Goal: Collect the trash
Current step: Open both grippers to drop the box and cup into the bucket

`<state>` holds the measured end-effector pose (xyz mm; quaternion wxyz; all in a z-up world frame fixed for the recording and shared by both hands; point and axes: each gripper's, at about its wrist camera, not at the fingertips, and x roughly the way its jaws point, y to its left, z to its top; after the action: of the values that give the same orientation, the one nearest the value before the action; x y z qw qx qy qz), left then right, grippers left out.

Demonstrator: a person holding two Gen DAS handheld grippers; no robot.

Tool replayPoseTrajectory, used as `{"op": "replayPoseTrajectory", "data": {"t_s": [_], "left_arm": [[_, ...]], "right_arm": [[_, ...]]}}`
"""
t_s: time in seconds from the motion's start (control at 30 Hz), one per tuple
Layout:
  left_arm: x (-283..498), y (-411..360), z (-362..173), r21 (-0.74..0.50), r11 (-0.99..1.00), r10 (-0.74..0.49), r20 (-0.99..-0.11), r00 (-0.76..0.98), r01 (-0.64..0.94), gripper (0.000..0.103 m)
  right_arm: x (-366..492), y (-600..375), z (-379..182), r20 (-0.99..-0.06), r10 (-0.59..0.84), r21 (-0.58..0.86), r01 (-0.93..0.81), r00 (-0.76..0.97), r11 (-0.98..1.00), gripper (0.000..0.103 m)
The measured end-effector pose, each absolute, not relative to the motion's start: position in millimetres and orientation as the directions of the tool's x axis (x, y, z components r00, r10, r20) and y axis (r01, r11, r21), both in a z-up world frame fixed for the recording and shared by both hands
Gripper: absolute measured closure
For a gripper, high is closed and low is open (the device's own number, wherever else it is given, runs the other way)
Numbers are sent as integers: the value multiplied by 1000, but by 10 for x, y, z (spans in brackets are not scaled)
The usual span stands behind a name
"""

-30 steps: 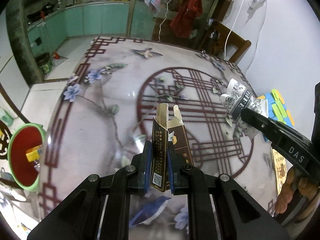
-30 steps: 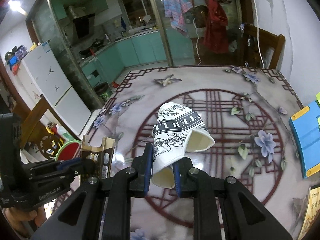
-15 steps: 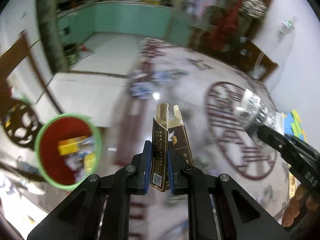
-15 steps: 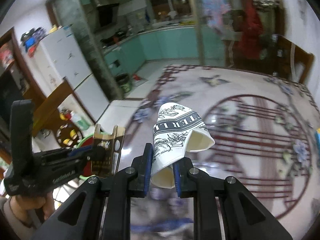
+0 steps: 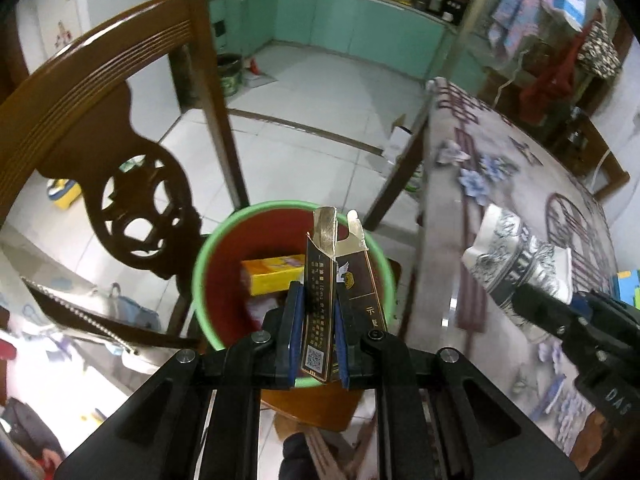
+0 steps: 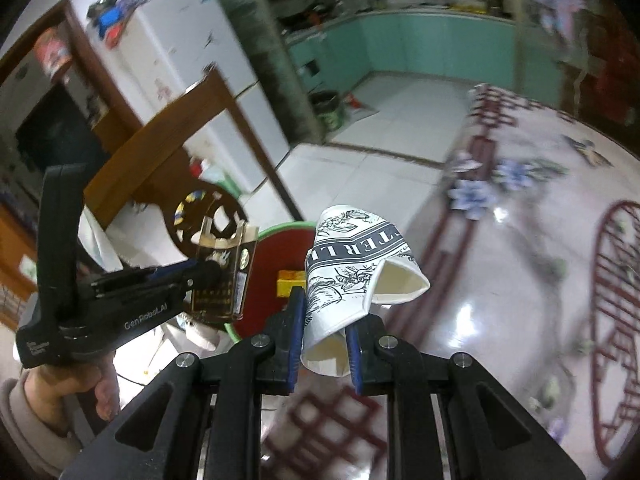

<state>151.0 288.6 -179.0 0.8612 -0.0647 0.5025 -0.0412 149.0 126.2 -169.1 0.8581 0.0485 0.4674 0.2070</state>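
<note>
**Both loads swung off the table to the bin**

Since a second ago you've carried both grippers from over the patterned table (image 5: 500,184) leftward to the green-rimmed bin (image 5: 224,232), which now sits right under your left claw.

Cigarette pack (image 5: 320,300): pinched upright between the narrow jaws of your left gripper (image 5: 318,336), long axis along the fingers, torn flap at the far end. It hangs directly above the bin's red inside, where a yellow box (image 5: 272,276) already lies. Left hand is the nearer one; judged ready to let go.

Crushed paper cup (image 6: 352,276): clamped in your right gripper (image 6: 324,340), jaws narrow on its flattened base, open mouth facing right. The bin lies to its left and farther off, so that hand likely needs more leftward travel.

Left view shows the bin's contents and the wooden chair (image 5: 100,128) behind; right view shows your left hand (image 6: 76,388) on the handle and the pack's front face.
</note>
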Motion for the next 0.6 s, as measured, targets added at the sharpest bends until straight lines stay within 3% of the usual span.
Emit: {"op": "replayPoseTrajectory", "data": {"t_s": [0.1, 0.13, 0.17, 0.2, 0.23, 0.3, 0.53, 0.6], "left_arm": [[1597, 3040, -1866, -152, 988, -123, -866, 484, -21, 86], [1614, 3085, -1876, -151, 988, -117, -868, 482, -32, 72], [1637, 3121, -1887, -146, 988, -107, -870, 481, -43, 43], [1652, 3148, -1887, -135, 989, -92, -868, 488, -54, 25], [1661, 3187, -1874, -129, 990, -83, -864, 497, -59, 10], [1665, 3222, -1833, -130, 990, -83, -847, 525, -54, 11], [1653, 3153, -1679, -166, 986, -120, -821, 558, -31, 9], [1576, 3028, -1525, -168, 986, -132, -784, 607, -2, 1]], "right_arm": [[1693, 1525, -1815, -799, 405, 267, -342, 445, 901, 86], [1739, 1575, -1842, -800, 410, 269, -348, 438, 898, 85], [1794, 1634, -1878, -803, 409, 266, -355, 432, 896, 84], [1850, 1687, -1914, -813, 398, 255, -355, 424, 899, 76], [1887, 1708, -1948, -823, 387, 246, -354, 416, 903, 55], [1934, 1714, -1940, -826, 371, 230, -348, 424, 909, 34], [1886, 1521, -1670, -780, 305, 166, -288, 547, 943, 34], [1728, 1364, -1468, -732, 263, 133, -248, 628, 960, 34]]}}
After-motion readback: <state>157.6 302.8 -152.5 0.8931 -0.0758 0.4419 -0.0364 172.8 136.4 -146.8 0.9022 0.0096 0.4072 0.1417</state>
